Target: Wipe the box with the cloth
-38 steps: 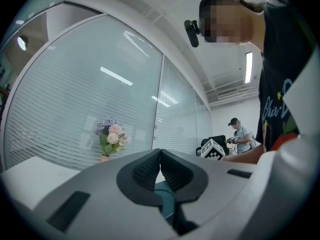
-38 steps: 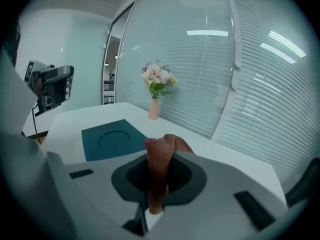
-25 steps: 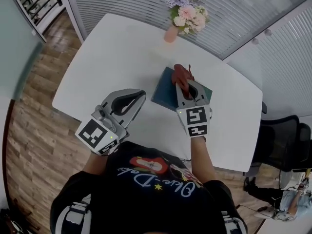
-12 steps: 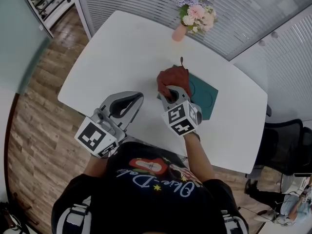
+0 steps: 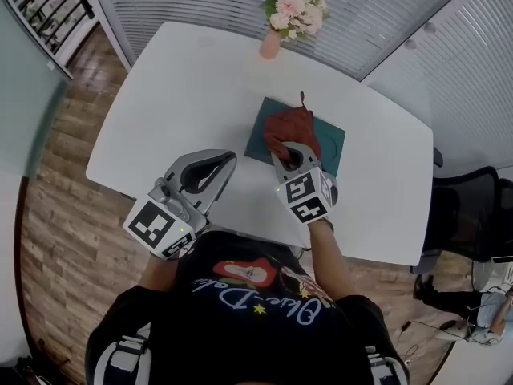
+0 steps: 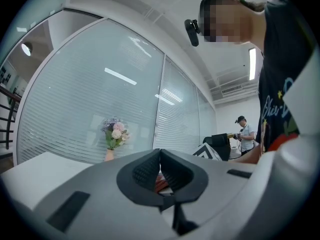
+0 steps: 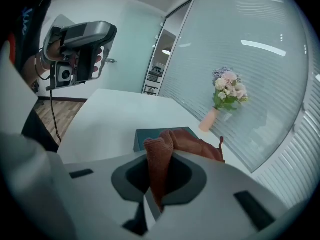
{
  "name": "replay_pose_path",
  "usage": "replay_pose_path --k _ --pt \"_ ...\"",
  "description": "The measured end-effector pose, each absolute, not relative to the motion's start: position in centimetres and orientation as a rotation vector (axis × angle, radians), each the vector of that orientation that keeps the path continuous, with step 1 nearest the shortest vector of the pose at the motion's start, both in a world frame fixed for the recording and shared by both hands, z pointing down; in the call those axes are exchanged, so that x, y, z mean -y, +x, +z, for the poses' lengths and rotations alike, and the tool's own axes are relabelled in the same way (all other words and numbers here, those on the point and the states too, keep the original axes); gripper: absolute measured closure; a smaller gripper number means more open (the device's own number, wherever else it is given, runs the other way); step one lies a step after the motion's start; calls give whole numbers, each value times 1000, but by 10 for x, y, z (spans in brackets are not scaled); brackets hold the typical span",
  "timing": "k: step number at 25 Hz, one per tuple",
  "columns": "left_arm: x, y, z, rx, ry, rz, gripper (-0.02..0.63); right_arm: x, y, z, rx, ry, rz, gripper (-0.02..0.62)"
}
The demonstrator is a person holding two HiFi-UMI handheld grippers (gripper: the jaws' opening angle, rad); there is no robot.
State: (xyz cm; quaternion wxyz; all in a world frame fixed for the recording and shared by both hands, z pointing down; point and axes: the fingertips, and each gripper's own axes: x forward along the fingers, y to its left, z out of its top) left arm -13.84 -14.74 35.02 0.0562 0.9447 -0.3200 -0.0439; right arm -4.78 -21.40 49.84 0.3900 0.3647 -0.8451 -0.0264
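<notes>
A flat dark teal box [image 5: 321, 143] lies on the white table [image 5: 184, 95], right of centre. A rust-red cloth [image 5: 290, 127] rests bunched on the box's near left part, and my right gripper [image 5: 290, 152] is shut on it. In the right gripper view the cloth [image 7: 165, 154] rises between the jaws, with the box [image 7: 147, 135] just beyond. My left gripper [image 5: 216, 163] hangs over the table's near edge, left of the box, shut with nothing in it. Its closed jaws [image 6: 160, 159] point toward the far glass wall.
A pink vase of flowers [image 5: 276, 22] stands at the table's far edge, behind the box. A black office chair [image 5: 473, 231] sits to the right of the table. Wooden floor lies to the left. Another person [image 6: 245, 134] stands far off in the left gripper view.
My right gripper has dragged the cloth from the box's left edge back onto its near left part. The left gripper has stayed put.
</notes>
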Motion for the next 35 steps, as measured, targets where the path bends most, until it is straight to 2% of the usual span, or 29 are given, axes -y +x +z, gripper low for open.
replay_pose_path --k 17,27,35 --pt "150 -103 344 820 2929 -116 602 196 53 501 2068 1201 112 571" --pt "146 -101 341 807 2944 -120 602 186 85 499 2051 1310 202 571" --pt "143 -113 341 853 2934 -123 602 199 80 416 2097 1579 -63 571"
